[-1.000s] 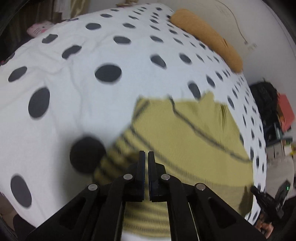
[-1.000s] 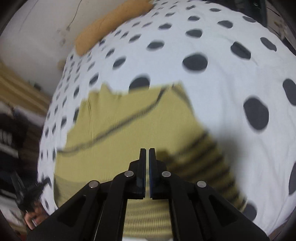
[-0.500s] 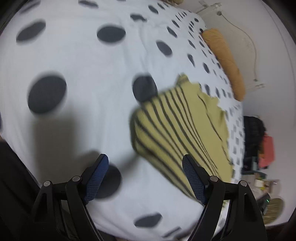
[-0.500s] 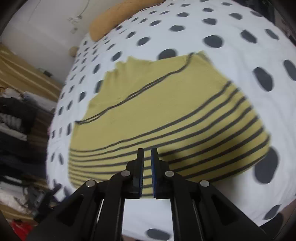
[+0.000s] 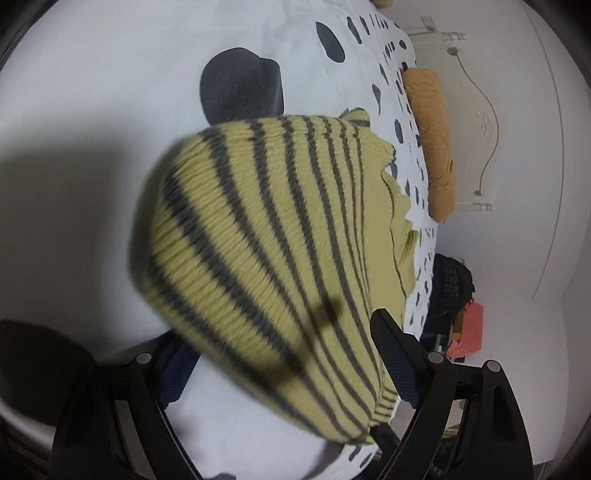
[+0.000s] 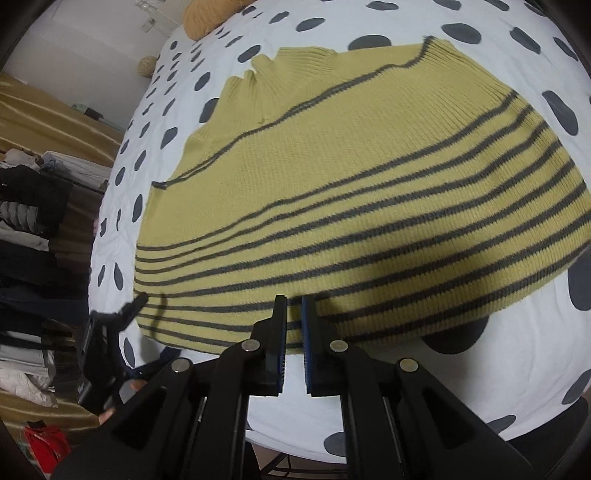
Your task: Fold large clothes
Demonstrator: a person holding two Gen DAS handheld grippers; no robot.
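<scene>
The yellow striped sweater (image 6: 351, 192) lay flat on the polka-dot bed (image 6: 406, 22). The left tongs (image 5: 284, 363) were opening wide around its striped end, pads not pressing. The right tongs (image 6: 293, 332), nearly clenched, hovered at its 6 o'clock edge, grasping nothing. An orange pillow (image 5: 432, 144) lay at 1 o'clock.

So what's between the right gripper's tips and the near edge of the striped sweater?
Nothing: in the right wrist view the right gripper, jaws nearly shut, already overlaps the yellow striped sweater; only spotted bedspread shows below the hem.
</scene>
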